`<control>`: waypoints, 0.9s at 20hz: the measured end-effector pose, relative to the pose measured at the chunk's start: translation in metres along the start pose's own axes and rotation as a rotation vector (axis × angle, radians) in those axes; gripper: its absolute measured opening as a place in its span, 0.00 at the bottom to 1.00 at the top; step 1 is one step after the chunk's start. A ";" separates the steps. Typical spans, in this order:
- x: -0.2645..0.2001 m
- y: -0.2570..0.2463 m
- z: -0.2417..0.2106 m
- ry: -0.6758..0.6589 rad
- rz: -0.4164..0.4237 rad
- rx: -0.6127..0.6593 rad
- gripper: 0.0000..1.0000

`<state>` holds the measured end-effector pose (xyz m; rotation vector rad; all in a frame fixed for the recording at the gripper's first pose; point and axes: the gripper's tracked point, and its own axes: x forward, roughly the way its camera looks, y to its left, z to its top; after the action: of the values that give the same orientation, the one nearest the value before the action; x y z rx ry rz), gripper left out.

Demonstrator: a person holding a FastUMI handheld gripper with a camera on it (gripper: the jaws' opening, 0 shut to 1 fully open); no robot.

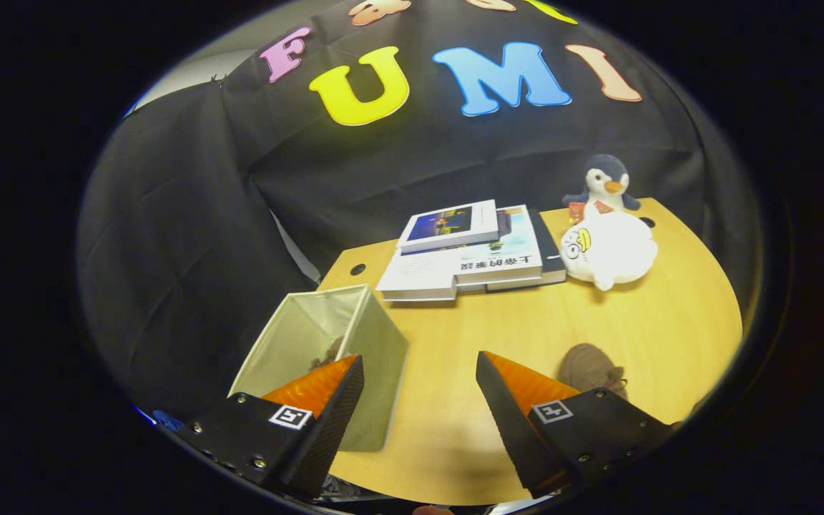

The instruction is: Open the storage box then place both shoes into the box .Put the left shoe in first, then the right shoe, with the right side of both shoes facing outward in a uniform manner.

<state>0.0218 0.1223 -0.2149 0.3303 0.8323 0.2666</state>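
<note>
Fingers of the gripper [419,379] stand spread wide, with bare tabletop between them and nothing held. Each finger carries a small square black-and-white marker on its upper face.

Beside and partly behind the left finger stands the storage box [326,350], a pale grey-green fabric bin, open at the top and set at the near left corner of the table. Something brown lies inside it, by the look of it a shoe [327,354], though the finger hides most of it. Just beyond the right finger a brown lace-up shoe [587,368] lies on the tabletop, well apart from the box, its near part hidden behind the finger.

Farther ahead, near the table's back edge, is a stack of books [469,254]. The top one is white with a dark photograph on its cover; the one below it shows a line of Chinese characters, seen upside down and too small to make out with certainty. Just beside the stack sits a white plush toy [609,250] with a yellow beak printed on its face, and behind it, touching it, a plush penguin [605,182] in grey and white with an orange beak and a small red tag at its chest.

The wooden table [526,315] is light in colour, smooth, with a rounded edge on the right and a small dark hole near its back left corner. Black cloth hangs behind and to the left as the booth's wall.
</note>
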 end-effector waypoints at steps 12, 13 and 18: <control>-0.020 -0.135 -0.016 0.049 -0.142 -0.013 0.96; -0.021 -0.146 -0.020 0.058 -0.156 -0.024 0.96; -0.024 -0.179 -0.043 0.103 -0.182 -0.027 0.96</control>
<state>-0.0082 -0.0430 -0.2949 0.2147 0.9535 0.1260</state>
